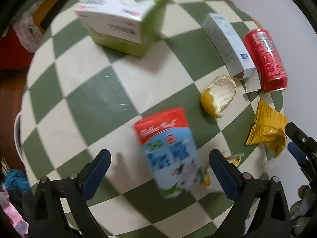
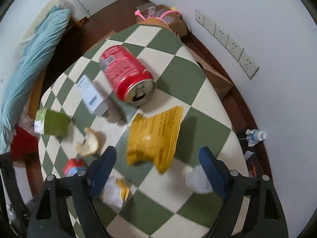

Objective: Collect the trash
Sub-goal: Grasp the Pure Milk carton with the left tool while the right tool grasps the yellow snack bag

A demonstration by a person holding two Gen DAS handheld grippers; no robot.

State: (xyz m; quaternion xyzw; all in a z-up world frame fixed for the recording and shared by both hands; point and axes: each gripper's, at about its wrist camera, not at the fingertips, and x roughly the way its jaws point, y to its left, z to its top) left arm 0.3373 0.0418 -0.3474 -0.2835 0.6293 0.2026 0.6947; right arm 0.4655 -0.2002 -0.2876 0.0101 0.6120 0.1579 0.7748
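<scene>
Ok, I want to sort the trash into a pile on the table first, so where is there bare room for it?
The widest bare patch of checkered tablecloth lies between the green box and the milk carton. It is crowded on the other side: red can, grey carton, fruit peel and yellow wrapper sit close together.

Left tool (image 1: 159, 165), right tool (image 2: 158, 163): black frames, blue pads, silver screws.

milk carton (image 1: 170, 150) — "Milk" legible | other labels — red can (image 1: 265, 59), boxes — too blurred
</scene>
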